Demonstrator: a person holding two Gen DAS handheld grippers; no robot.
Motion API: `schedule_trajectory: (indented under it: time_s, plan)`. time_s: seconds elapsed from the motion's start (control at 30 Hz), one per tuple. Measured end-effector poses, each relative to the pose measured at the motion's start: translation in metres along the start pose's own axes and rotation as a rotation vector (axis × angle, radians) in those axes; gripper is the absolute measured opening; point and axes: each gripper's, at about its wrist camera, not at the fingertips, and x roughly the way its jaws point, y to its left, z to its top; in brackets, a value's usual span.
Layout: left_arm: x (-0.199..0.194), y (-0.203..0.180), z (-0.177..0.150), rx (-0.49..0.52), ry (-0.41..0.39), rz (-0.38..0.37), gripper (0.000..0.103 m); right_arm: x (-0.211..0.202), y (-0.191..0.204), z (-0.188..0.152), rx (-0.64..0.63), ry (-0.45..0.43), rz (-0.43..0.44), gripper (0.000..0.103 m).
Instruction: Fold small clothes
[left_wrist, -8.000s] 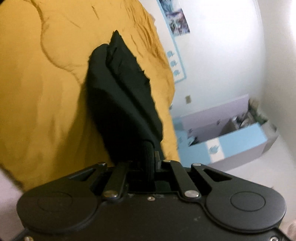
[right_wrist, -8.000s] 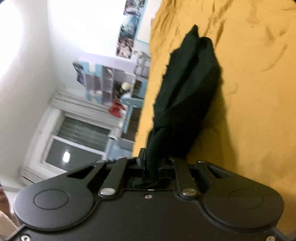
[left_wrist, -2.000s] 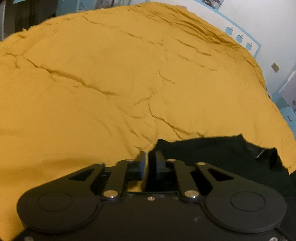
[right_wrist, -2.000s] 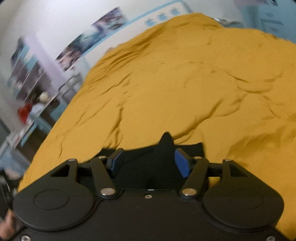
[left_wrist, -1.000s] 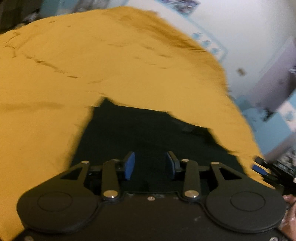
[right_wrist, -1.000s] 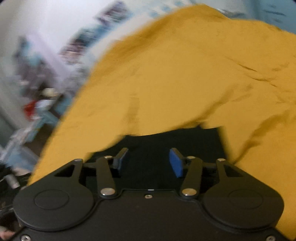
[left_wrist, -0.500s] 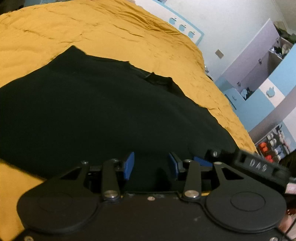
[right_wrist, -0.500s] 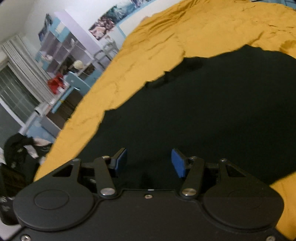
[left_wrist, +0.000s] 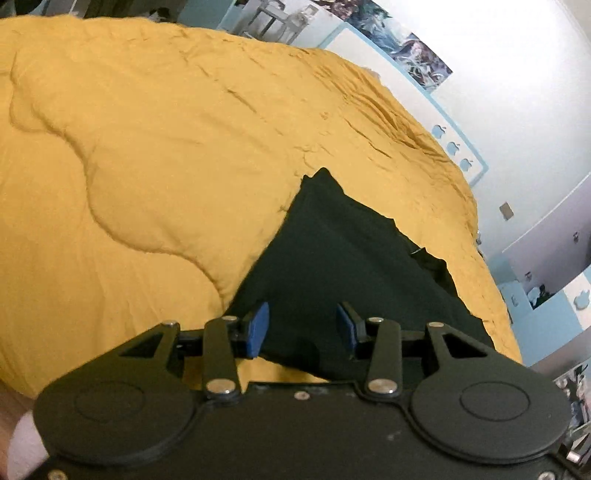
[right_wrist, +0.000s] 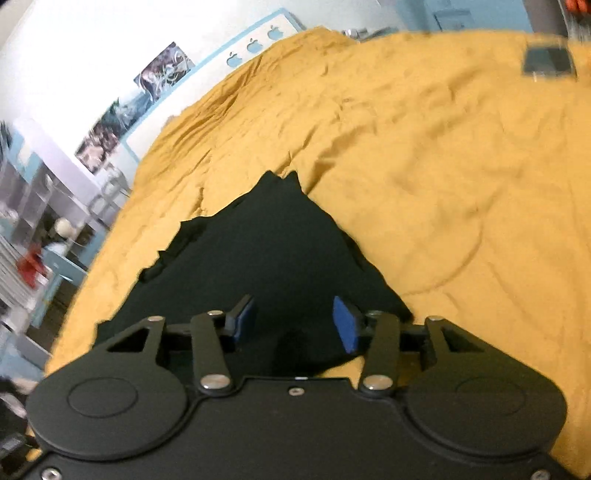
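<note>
Black garment (left_wrist: 343, 266) flat on yellow bedspread (left_wrist: 147, 166), near edge of bed, far corner pointing away.
Left gripper (left_wrist: 302, 326): fingers spread, cloth betw. pads, not pinched. Jaws just been opening.
Right gripper (right_wrist: 293, 319): fingers spread over near hem of garment (right_wrist: 266, 258); jaws just been closing, cloth betw. them, no pinch yet.
Risks: uneven bite at hem → skewed fold. Grabbing bedspread with cloth, soft quilting bunches. Top layer only caught → garment opens. Right view blurred; hem line hard to judge.
</note>
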Motion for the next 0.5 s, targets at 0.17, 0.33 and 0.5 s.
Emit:
schedule_trajectory:
  time_s: [0.17,0.33,0.5]
  plan:
    - [0.008,-0.014,-0.013,0.144,-0.034,0.090,0.044,0.004,0.003,-0.018,-0.104,-0.043,-0.036,0.042]
    - [-0.006,-0.026,-0.003,0.135,-0.040,0.056,0.042,0.004,0.013,-0.019,-0.164,-0.033,-0.064,0.042]
    - [-0.007,-0.066,0.013,0.224,-0.075,-0.050,0.046,0.004,0.073,0.004,-0.195,-0.069,-0.039,0.054]
